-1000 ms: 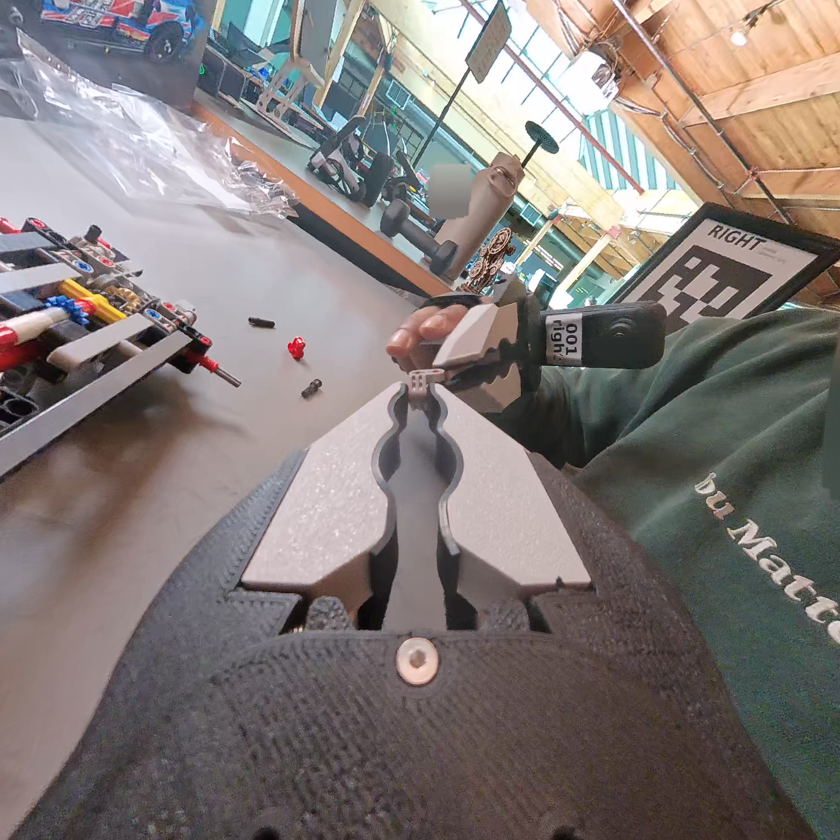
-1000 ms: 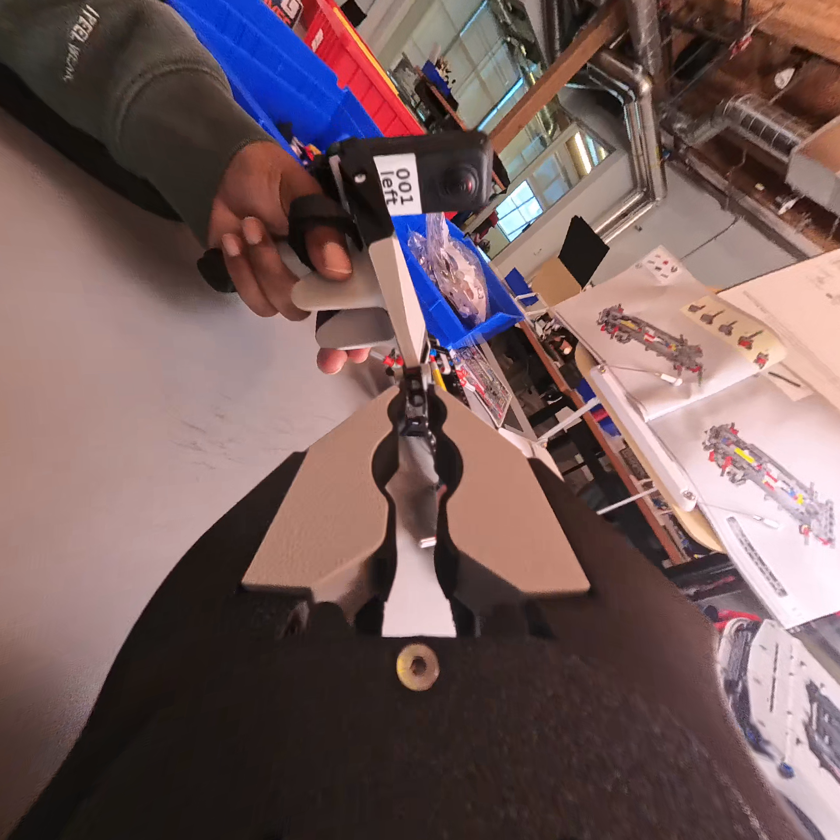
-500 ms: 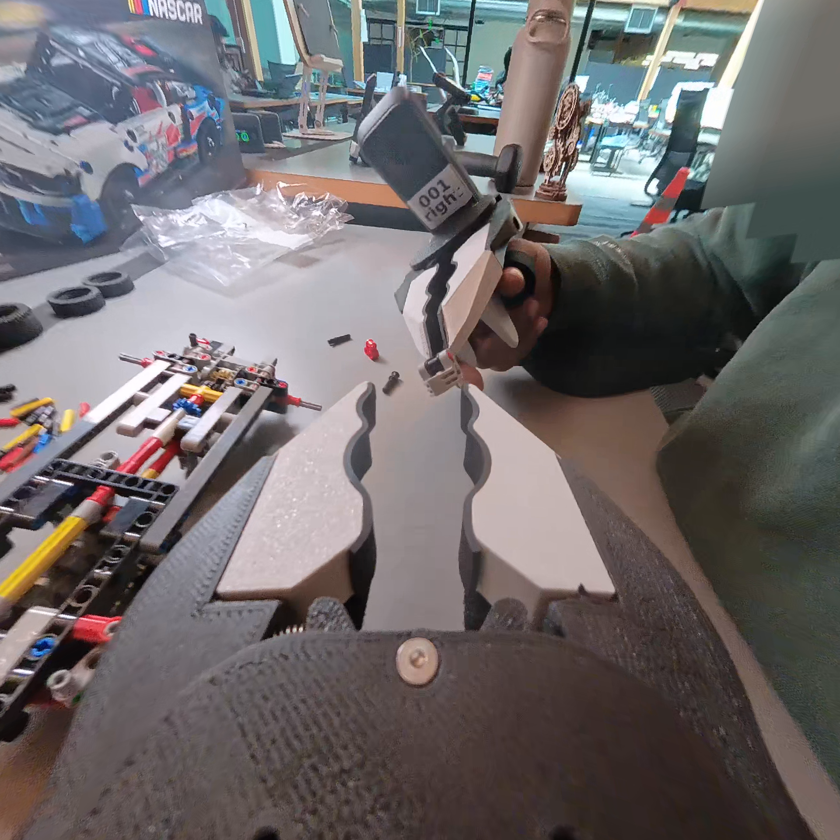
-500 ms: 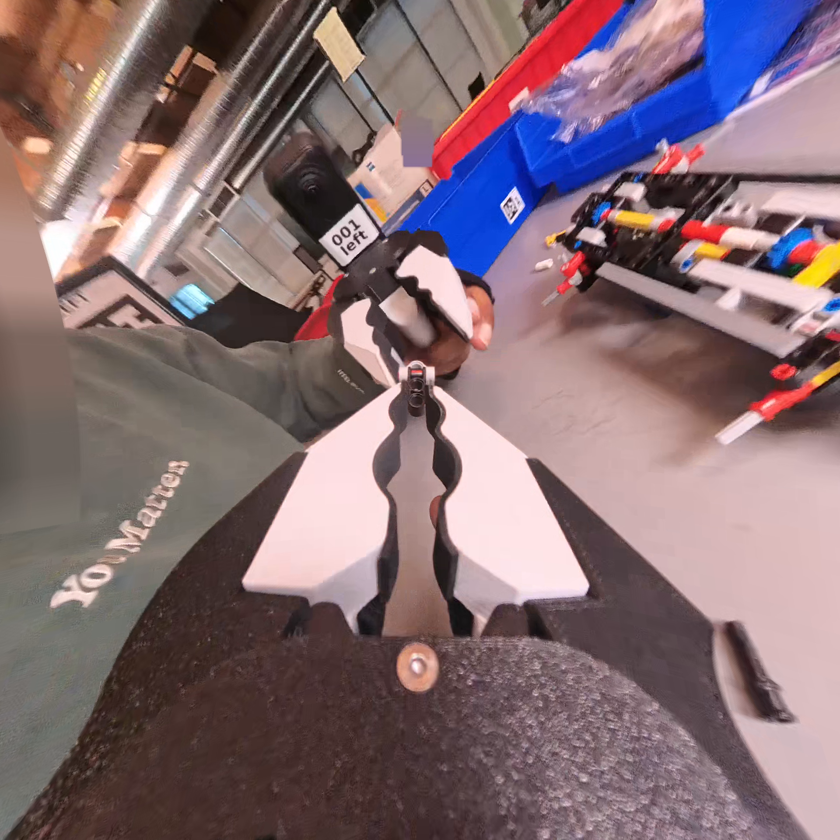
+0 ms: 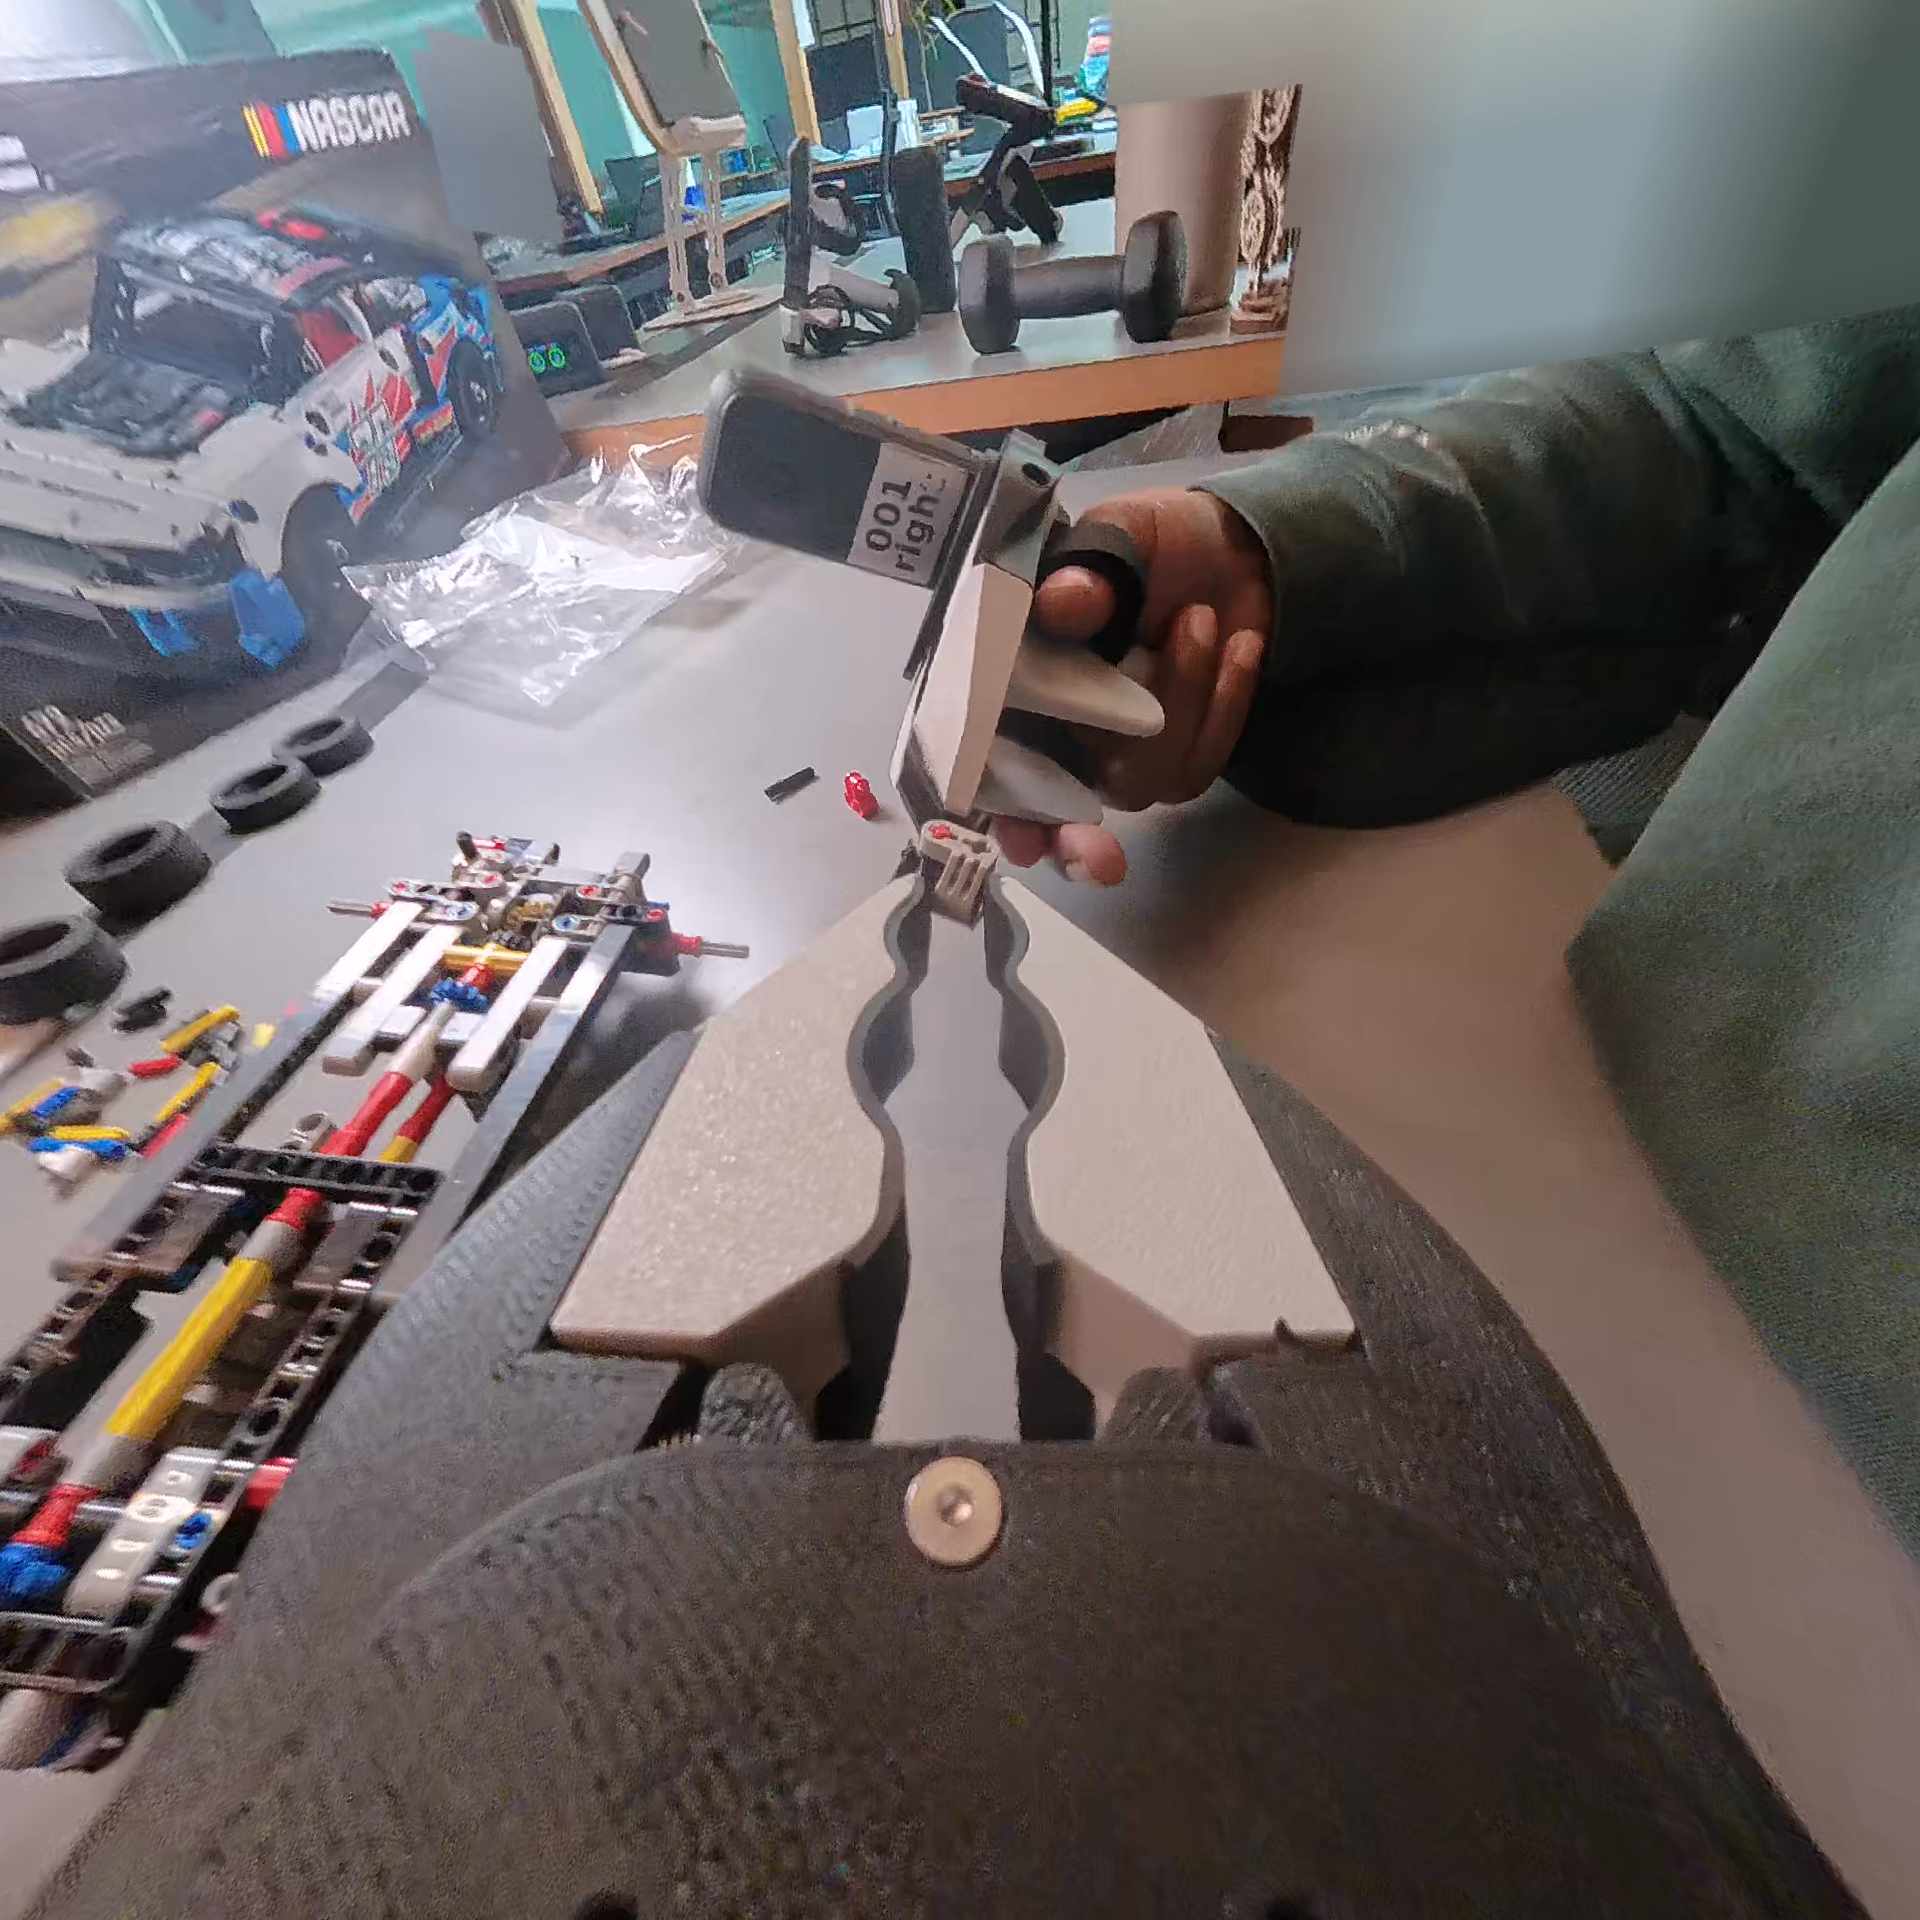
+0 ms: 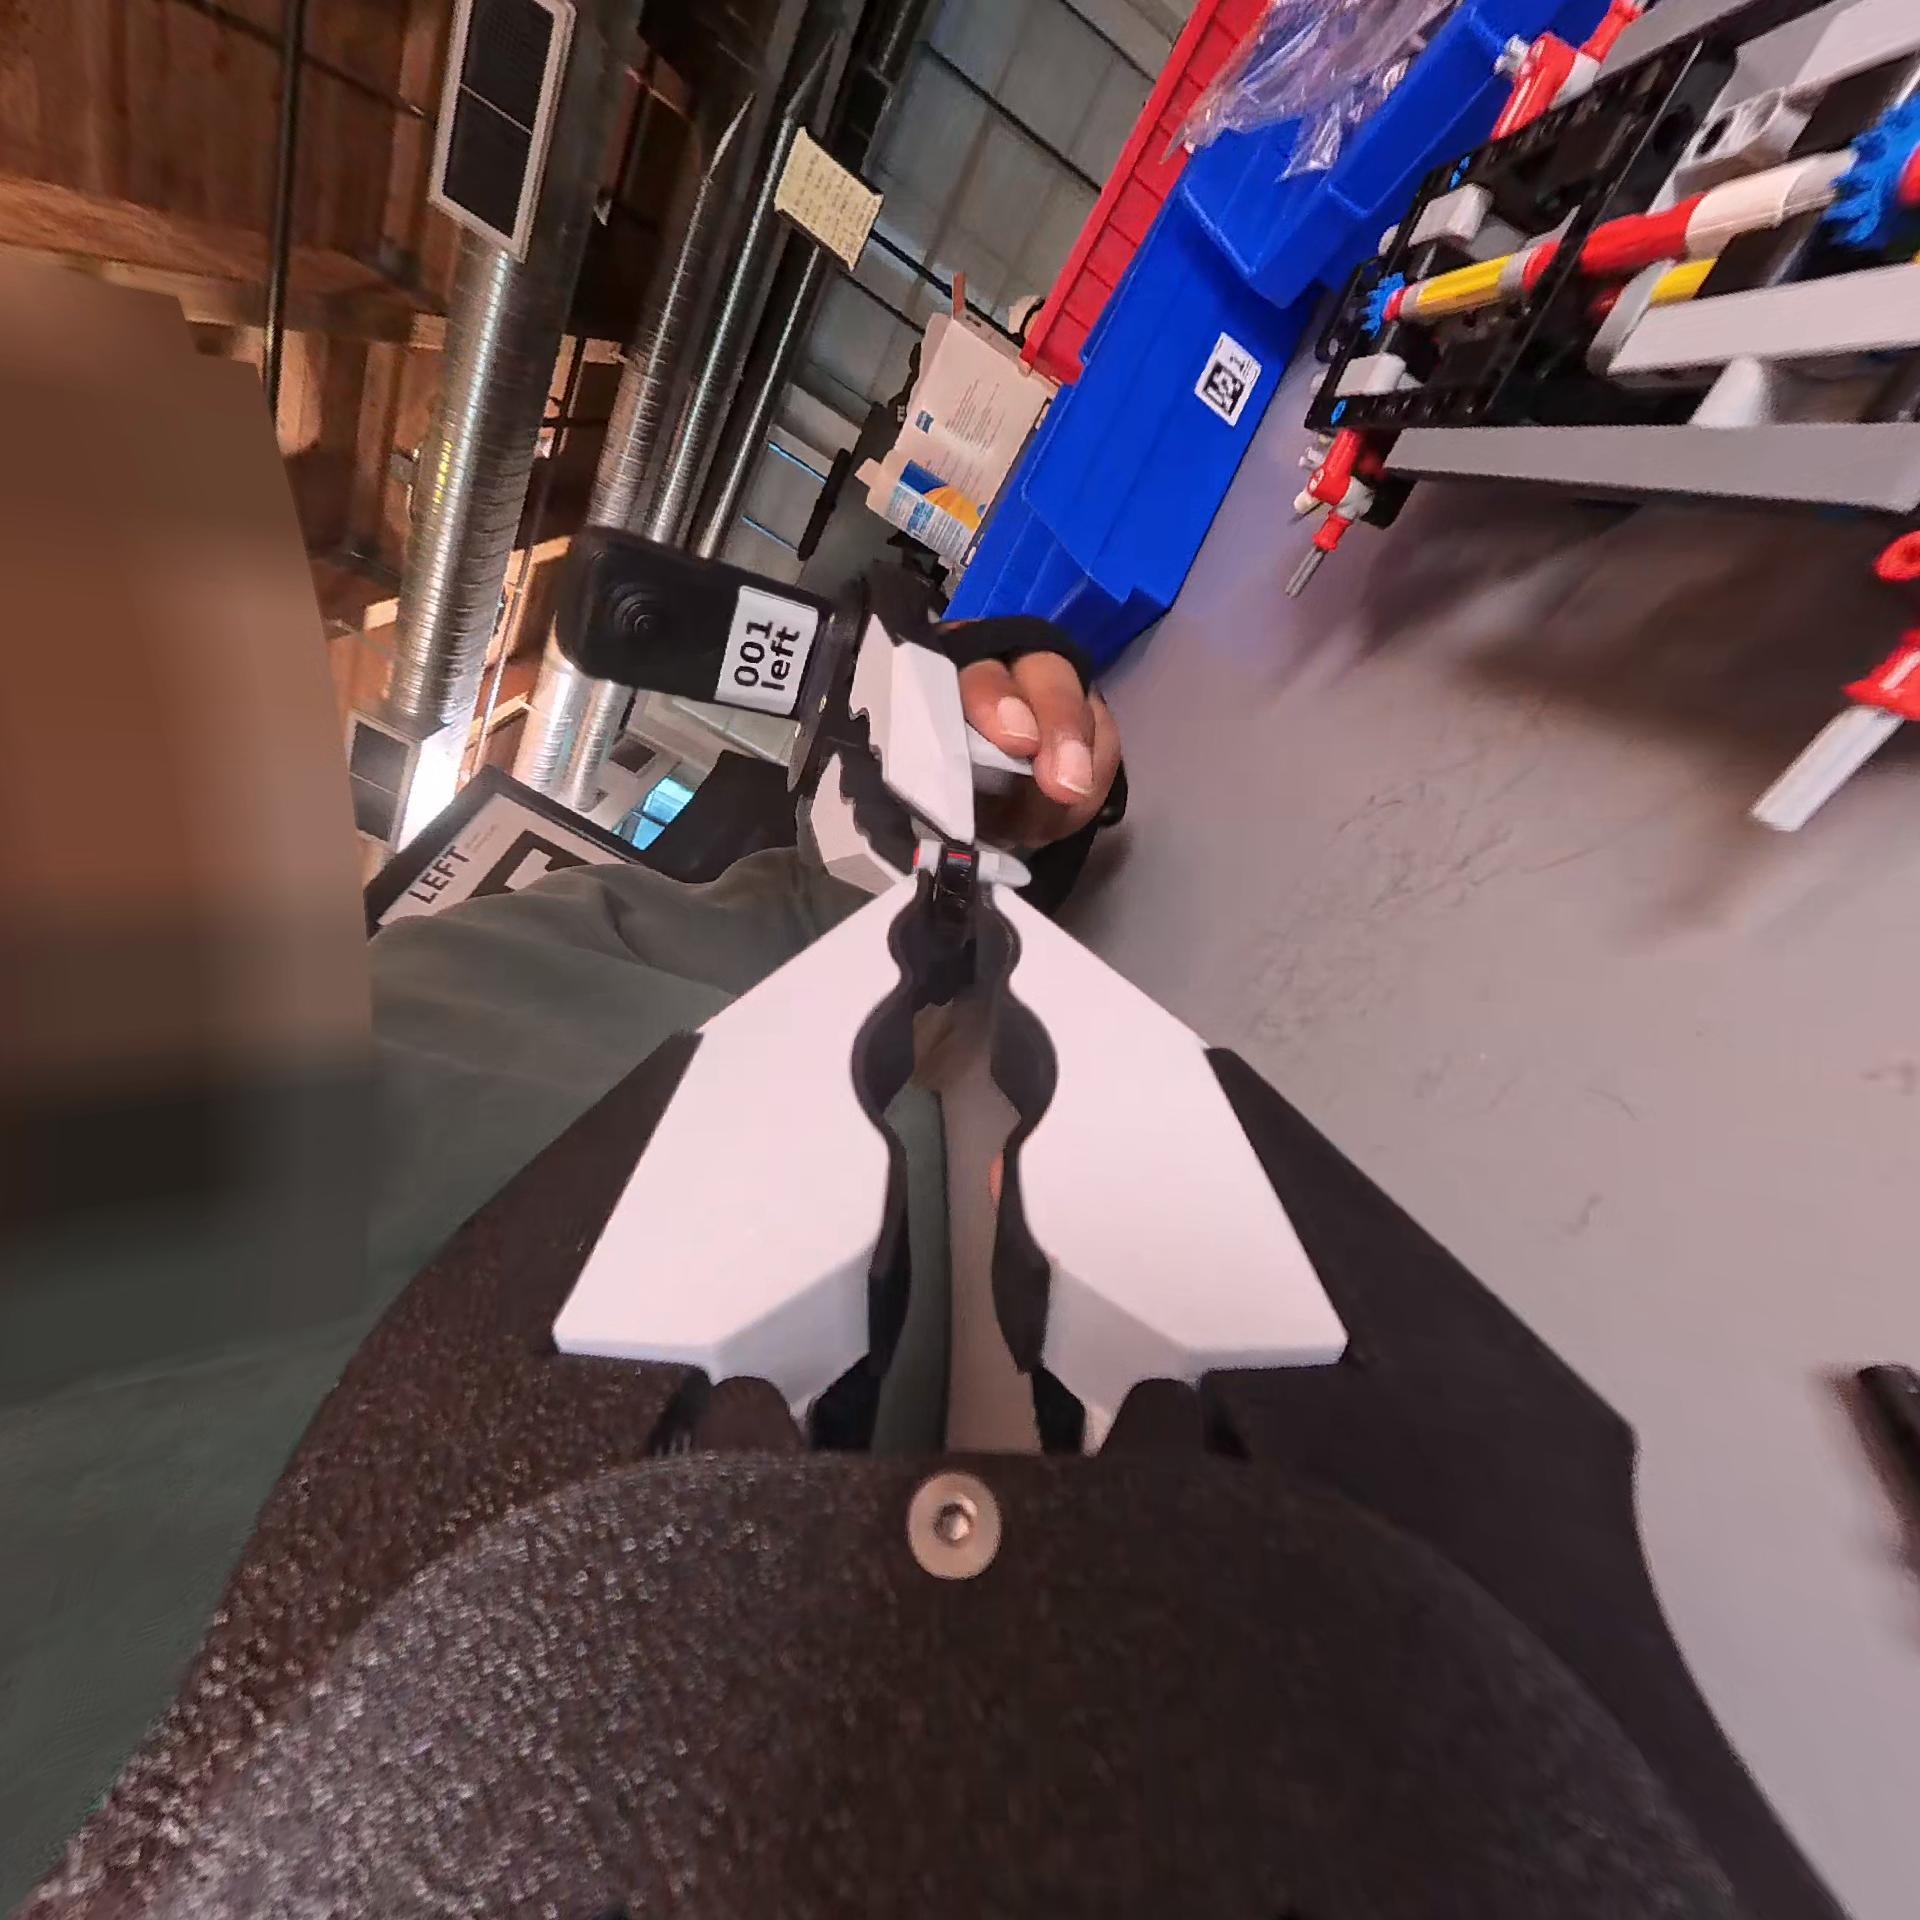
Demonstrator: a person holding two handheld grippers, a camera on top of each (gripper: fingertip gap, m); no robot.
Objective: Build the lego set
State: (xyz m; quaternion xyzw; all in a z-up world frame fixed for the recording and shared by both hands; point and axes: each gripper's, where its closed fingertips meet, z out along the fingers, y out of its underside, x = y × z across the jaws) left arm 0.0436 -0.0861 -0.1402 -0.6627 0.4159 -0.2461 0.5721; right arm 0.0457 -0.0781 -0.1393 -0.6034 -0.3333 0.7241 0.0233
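In the left wrist view, black rubber tyres (image 5: 135, 864) lie in a row at the far left of the grey counter (image 5: 644, 748), in front of the upright set box (image 5: 239, 395) with its picture of a racing car. Just right of them sit loose small pieces (image 5: 94, 1101) and the half-built lego chassis (image 5: 343, 1091), a long frame of grey beams with red, yellow and blue axles running toward the camera. Crumpled clear bags (image 5: 540, 582) lie behind it. Further right, a short black pin (image 5: 790, 782) and a small red piece (image 5: 858, 792) rest on the bare counter.

At centre the left gripper (image 5: 956, 891) has its fingers drawn together on a small grey connector (image 5: 961, 868) with a red pin in it. The right gripper (image 5: 940, 816) comes down from above and meets the same connector, held by a hand (image 5: 1153, 665) in a green sleeve.

In the right wrist view, the right gripper (image 6: 948, 902) is clamped on a small dark piece (image 6: 951, 883) tipped with red, tip to tip with the left gripper (image 6: 940, 847). Blue bins (image 6: 1195, 343) and the chassis (image 6: 1662, 270) stand at the right.
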